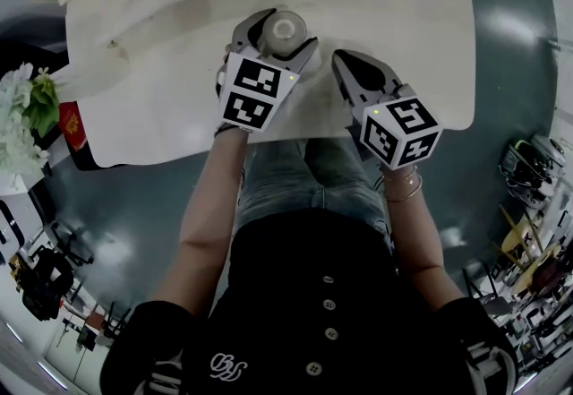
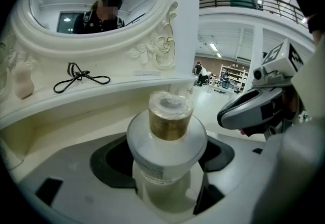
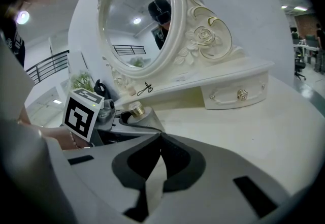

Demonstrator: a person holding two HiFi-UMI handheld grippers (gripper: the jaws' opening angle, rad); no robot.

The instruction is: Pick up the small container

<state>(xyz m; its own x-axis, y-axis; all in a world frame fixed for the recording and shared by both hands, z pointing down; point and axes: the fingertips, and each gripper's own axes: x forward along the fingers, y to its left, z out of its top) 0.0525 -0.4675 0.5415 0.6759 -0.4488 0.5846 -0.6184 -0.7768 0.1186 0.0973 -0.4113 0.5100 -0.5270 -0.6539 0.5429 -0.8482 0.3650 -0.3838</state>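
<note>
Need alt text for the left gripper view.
The left gripper is shut on a small frosted white container with gold neck and clear cap. Behind it, an ornate white oval mirror and a black cord on a white shelf.

No legible text in any view.
Container (image 2: 166, 142): pale label strip low on its body, print too blurred to read.
Marker cubes (image 1: 255, 90) (image 1: 401, 129): black-and-white square codes only, no letters.
Shirt (image 1: 295, 304): white curly emblem (image 1: 224, 366), unreadable.
Mirror frame (image 2: 167, 40): small plaque (image 2: 147, 72), unreadable.
</note>
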